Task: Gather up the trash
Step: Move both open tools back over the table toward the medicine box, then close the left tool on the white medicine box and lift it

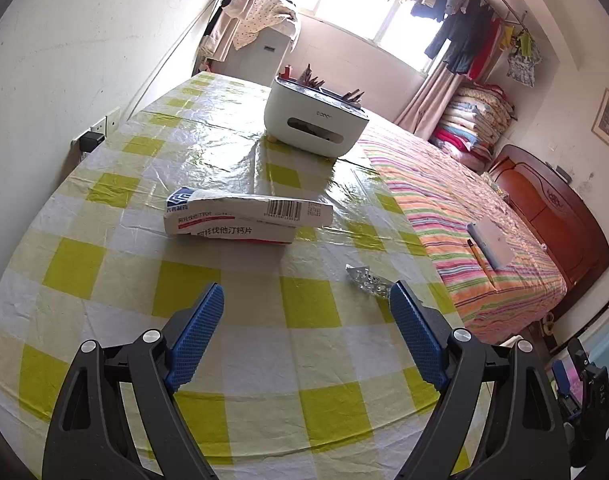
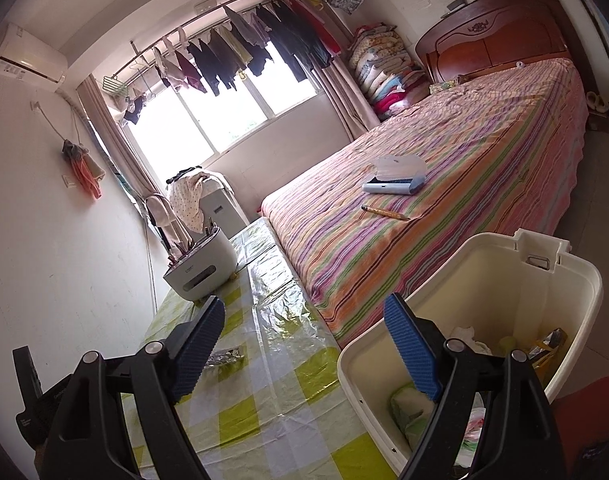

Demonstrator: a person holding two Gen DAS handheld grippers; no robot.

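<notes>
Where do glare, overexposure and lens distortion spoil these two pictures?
Left wrist view: the bright window is blown out, and glare whitens the glossy yellow-checked plastic tablecloth. Right wrist view: window is overexposed; fisheye curves the metal clothes rail.

Foil wrapper [image 2: 224, 357] half hidden behind pad; bin [image 2: 576, 280] contents partly hidden, bottom edge cropped.

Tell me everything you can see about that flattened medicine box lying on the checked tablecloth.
The box is a white cardboard medicine carton with a blue logo at its left end, red and dark Chinese print along its side and a barcode on top. It looks crushed and partly open, its flaps splayed. It lies flat, lengthwise across the tablecloth, near the table's middle, in front of the white organizer. Nothing but the cloth touches it; the foil scrap lies apart from it.
</notes>
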